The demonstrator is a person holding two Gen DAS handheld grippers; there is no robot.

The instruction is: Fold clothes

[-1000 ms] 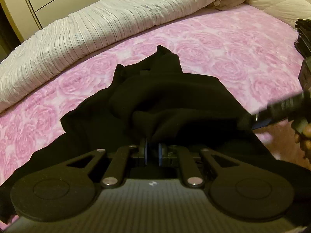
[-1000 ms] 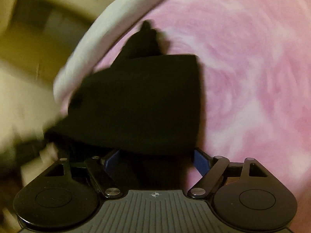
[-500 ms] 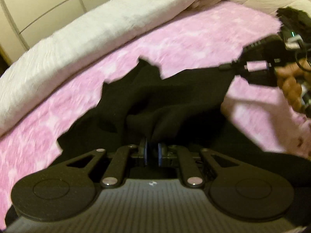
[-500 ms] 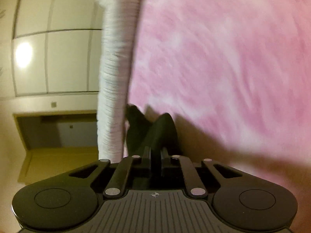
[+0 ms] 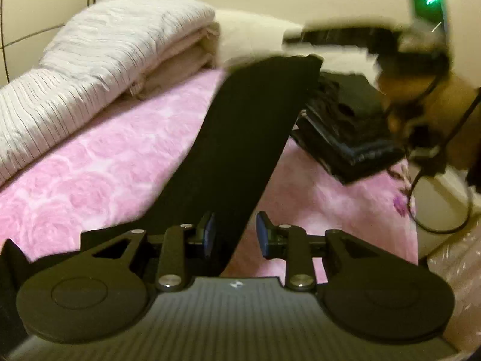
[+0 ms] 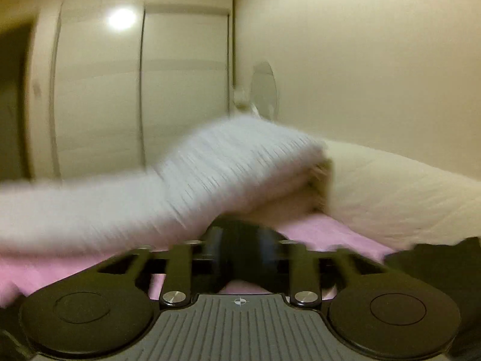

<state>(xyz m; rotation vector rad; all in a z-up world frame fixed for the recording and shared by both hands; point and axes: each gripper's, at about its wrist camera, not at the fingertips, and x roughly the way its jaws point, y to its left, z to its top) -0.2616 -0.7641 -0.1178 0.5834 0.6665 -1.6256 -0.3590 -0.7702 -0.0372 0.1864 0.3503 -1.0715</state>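
Left wrist view
- Garment: a black garment [image 5: 249,138] stretches as a taut band over the pink rose-patterned bed [image 5: 90,162]; its long axis runs from 6 o'clock by the lens to 1 o'clock.
- Left gripper [image 5: 234,234]: jaws opening, blue pads apart; the cloth's near end lies between them against the left pad and clear of the right, so no firm hold.
- Right gripper [image 5: 303,37]: blurred at 1 o'clock, at the cloth's far end, and nearer the folded dark stack [image 5: 345,126] at 2 o'clock.

Right wrist view
- Right gripper [image 6: 239,258]: jaws opening; dark cloth sits between them, though blur hides whether the pads press it.
- Background: a folded white quilt [image 6: 210,165] at 12 o'clock.
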